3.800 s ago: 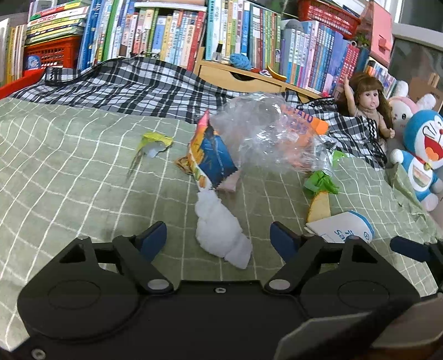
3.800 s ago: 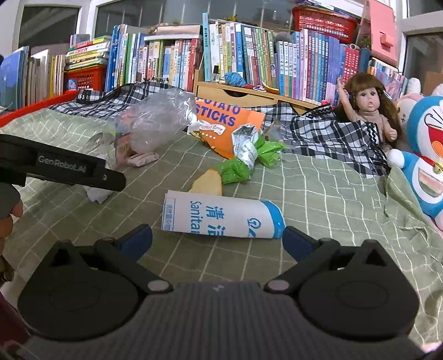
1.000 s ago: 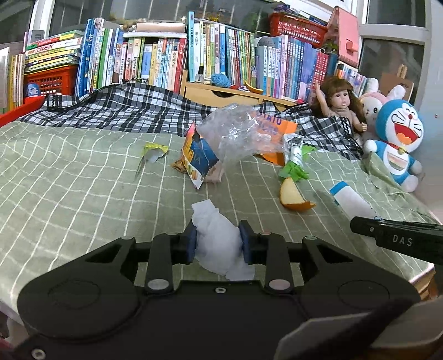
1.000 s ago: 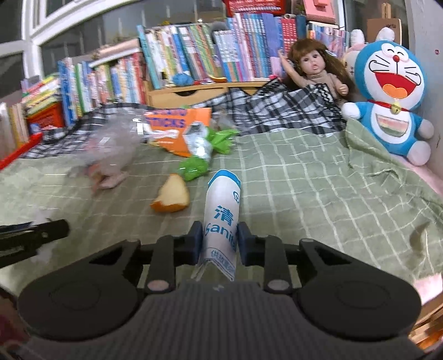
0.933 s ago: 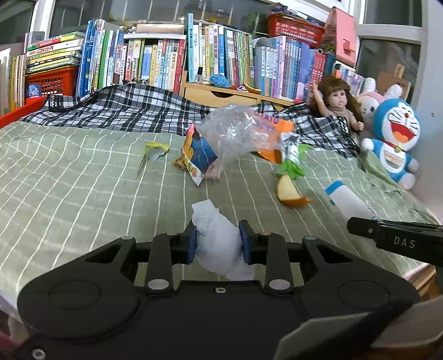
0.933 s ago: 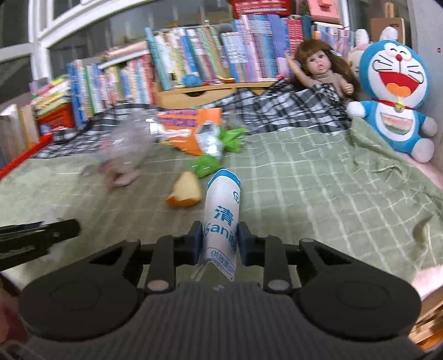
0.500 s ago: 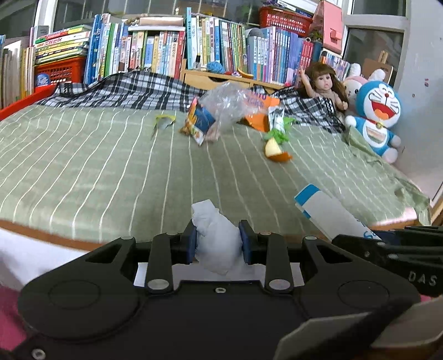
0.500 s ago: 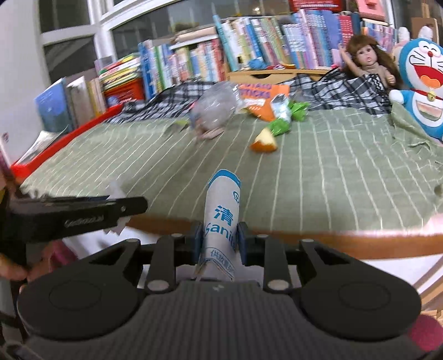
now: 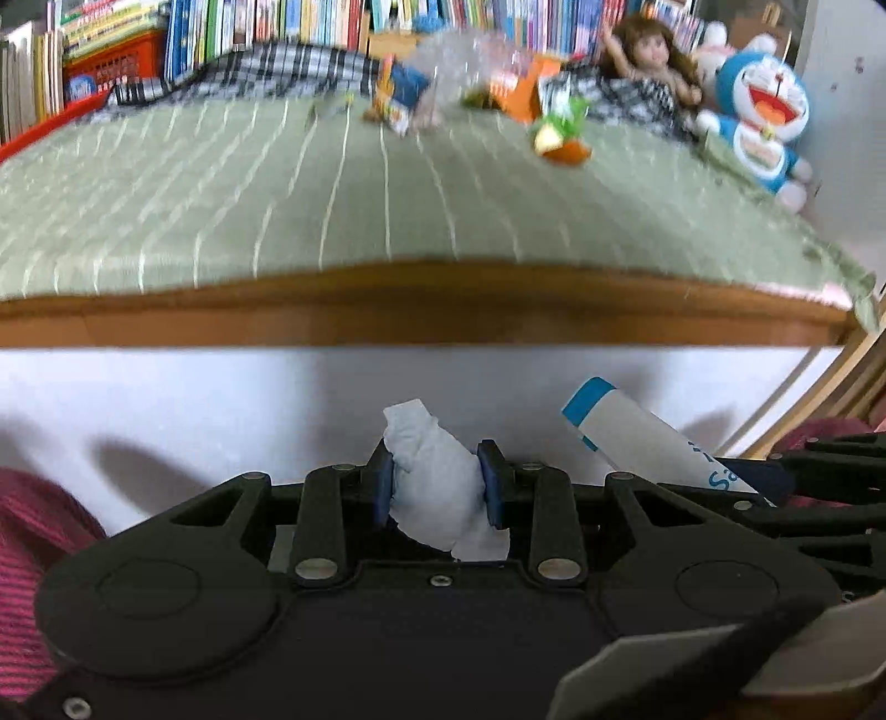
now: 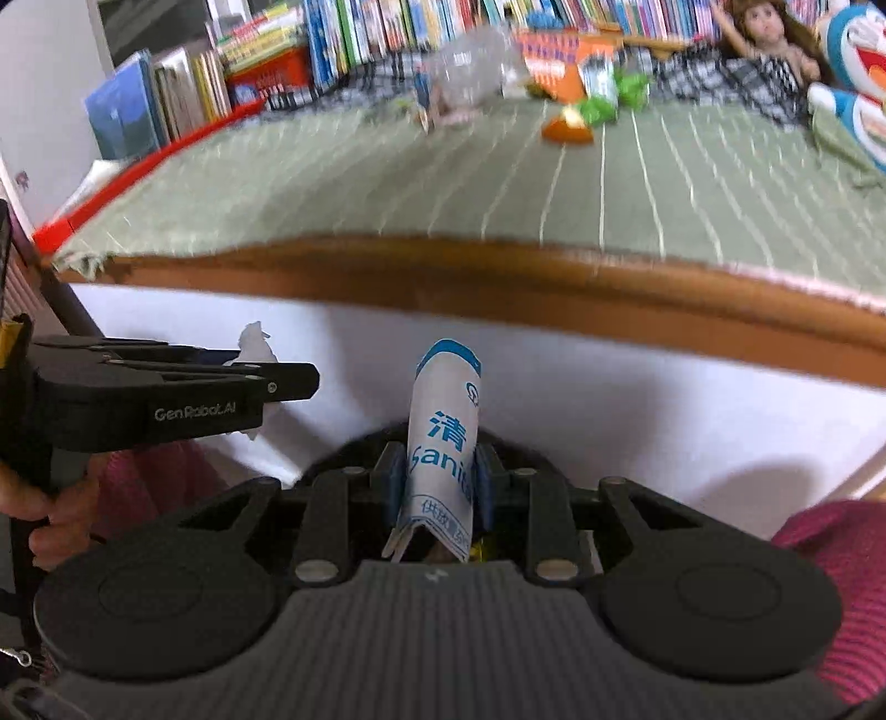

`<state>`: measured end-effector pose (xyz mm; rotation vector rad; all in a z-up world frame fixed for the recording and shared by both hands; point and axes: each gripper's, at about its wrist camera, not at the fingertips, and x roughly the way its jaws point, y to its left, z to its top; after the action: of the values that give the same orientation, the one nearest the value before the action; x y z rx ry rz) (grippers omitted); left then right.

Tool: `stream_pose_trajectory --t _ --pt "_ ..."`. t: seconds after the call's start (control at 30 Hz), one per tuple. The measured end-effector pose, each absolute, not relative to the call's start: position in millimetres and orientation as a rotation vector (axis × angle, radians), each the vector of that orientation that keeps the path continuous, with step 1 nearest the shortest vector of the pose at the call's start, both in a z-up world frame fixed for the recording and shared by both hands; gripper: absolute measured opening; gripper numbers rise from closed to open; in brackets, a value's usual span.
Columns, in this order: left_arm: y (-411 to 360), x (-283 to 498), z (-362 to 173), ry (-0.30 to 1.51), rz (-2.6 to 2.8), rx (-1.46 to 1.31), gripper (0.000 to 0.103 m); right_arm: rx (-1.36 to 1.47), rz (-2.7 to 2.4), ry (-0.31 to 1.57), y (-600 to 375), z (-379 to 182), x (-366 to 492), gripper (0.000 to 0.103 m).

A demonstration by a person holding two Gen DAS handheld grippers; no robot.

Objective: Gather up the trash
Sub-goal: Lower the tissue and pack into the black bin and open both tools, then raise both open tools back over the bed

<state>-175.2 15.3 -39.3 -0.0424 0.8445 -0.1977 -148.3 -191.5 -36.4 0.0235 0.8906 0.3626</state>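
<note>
My left gripper point(image 9: 437, 481) is shut on a crumpled white tissue point(image 9: 434, 482), held below the bed's wooden edge point(image 9: 421, 310). My right gripper point(image 10: 434, 481) is shut on a white and blue wipes packet point(image 10: 446, 437), which also shows in the left wrist view as the packet point(image 9: 637, 440) at the right. The left gripper point(image 10: 166, 396) with a tip of tissue point(image 10: 253, 340) appears at the left of the right wrist view. More trash lies far back on the green bedsheet point(image 9: 221, 194): a clear plastic bag point(image 9: 470, 61), snack wrappers point(image 9: 398, 99), an orange peel point(image 9: 565, 147).
The bed's white side panel point(image 9: 221, 399) fills the space ahead of both grippers. A doll point(image 9: 642, 61), a blue plush toy point(image 9: 767, 116) and shelves of books point(image 9: 249, 27) stand at the back. Magenta sleeves point(image 10: 841, 570) and a hand point(image 10: 61, 515) show at the sides.
Both grippers have pulled back and dropped below the bed's edge, each holding its piece of trash. The bed's top now sits high in both views.
</note>
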Motion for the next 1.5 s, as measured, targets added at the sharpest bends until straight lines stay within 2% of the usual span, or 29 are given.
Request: stream_pose_trajectory --t 0.57,0.73,0.77,0.8,0.83,0.9,0.97,1.03,1.3,1.43,1.5 --pt "7 -141 -134 1.108 -0.121 -0.05 0.03 0.048 0.285 1.137 -188 -123 -119 0.033" --pt "1 -137 -148 1.143 -0.114 -0.052 0.03 0.052 0.277 1.161 -189 -131 -112 0.038" --pt "1 -137 -149 1.145 -0.111 -0.052 0.03 0.055 0.276 1.162 -190 -131 -111 0.042" --pt "1 -136 -150 1.143 -0.105 -0.051 0.035 0.059 0.275 1.163 -190 -131 -110 0.048" --pt "1 -135 -150 1.138 -0.099 -0.049 0.046 0.065 0.273 1.162 -190 -133 -104 0.05" --pt "2 -134 -149 1.124 -0.08 -0.046 0.061 0.077 0.276 1.157 -190 -133 -104 0.054" --pt "4 -132 -147 1.11 -0.067 -0.047 0.068 0.081 0.274 1.152 -191 -133 -104 0.061" --pt "6 -131 -146 1.105 -0.056 -0.047 0.076 0.081 0.277 1.146 -192 -131 -105 0.062" --pt "12 -134 -125 1.07 -0.054 -0.055 0.078 0.05 0.298 1.069 -191 -108 -105 0.066" --pt "18 -149 -91 0.982 -0.122 -0.053 0.078 0.038 0.333 0.978 -194 -76 -108 0.067" --pt "21 -157 -68 0.914 -0.169 -0.036 0.082 0.043 0.351 0.925 -197 -55 -108 0.067"
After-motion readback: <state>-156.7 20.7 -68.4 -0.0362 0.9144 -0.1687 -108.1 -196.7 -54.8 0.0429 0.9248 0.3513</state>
